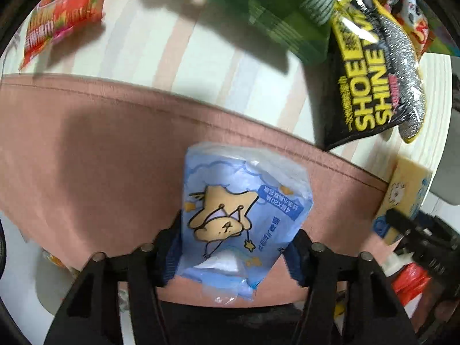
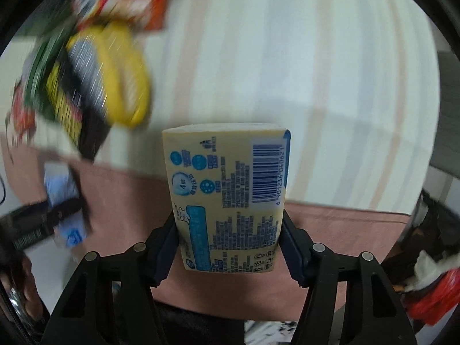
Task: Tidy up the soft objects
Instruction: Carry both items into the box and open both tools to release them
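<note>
Crinkled blue plastic, printed with a cartoon star, forms the soft tissue pack (image 1: 244, 215); I see my left gripper (image 1: 233, 256) clamped on its lower sides over the pink cloth (image 1: 86, 149). My right gripper (image 2: 230, 244) squeezes a firmer, block-shaped yellow tissue pack (image 2: 227, 195), barcode facing the camera, above the same cloth. Only the left view reads the glossy black shoe-shine packet (image 1: 373, 86) and a red snack bag (image 1: 63, 17) on the striped tabletop (image 1: 172, 57); the right view blurs them but shows the yellow pack's printed back.
</note>
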### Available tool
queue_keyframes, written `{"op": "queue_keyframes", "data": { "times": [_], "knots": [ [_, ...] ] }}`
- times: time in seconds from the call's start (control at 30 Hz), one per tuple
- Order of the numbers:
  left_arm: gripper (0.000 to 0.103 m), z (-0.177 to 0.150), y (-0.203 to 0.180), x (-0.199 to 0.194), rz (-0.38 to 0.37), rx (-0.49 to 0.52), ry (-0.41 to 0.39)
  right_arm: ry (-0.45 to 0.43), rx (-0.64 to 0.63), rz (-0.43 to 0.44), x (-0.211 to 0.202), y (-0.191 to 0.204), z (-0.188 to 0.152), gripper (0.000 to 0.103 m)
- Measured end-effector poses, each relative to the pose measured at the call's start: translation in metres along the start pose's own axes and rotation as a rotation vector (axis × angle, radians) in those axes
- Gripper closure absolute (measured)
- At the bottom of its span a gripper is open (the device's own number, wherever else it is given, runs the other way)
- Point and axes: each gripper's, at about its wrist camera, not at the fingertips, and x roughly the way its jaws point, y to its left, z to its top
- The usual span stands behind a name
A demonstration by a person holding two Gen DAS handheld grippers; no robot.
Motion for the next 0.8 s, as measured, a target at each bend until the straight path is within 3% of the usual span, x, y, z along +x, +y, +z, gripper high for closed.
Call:
{"op": "queue_keyframes", "data": {
  "times": [0.17,0.33,0.53,0.7,0.8],
  "knots": [
    [0.042,-0.012,-0.016,0.0,0.044,0.087,-0.005,-0.054,0.08,0.025,0.01,0.0,-0.006,0.029],
    [0.042,-0.028,-0.028,-0.007,0.076,0.111,-0.045,-0.107,0.141,0.045,0.015,-0.009,-0.013,0.029],
    [0.062,-0.062,-0.055,-0.022,0.13,0.141,-0.113,-0.147,0.179,0.038,0.016,-0.016,-0.038,0.037],
    [0.063,-0.077,-0.059,-0.052,0.104,0.121,-0.145,-0.179,0.168,0.102,0.003,-0.012,-0.067,0.037],
    [0.063,-0.092,-0.065,-0.096,0.056,0.132,-0.206,-0.225,0.14,0.167,-0.026,-0.009,-0.087,0.037]
  ]
}}
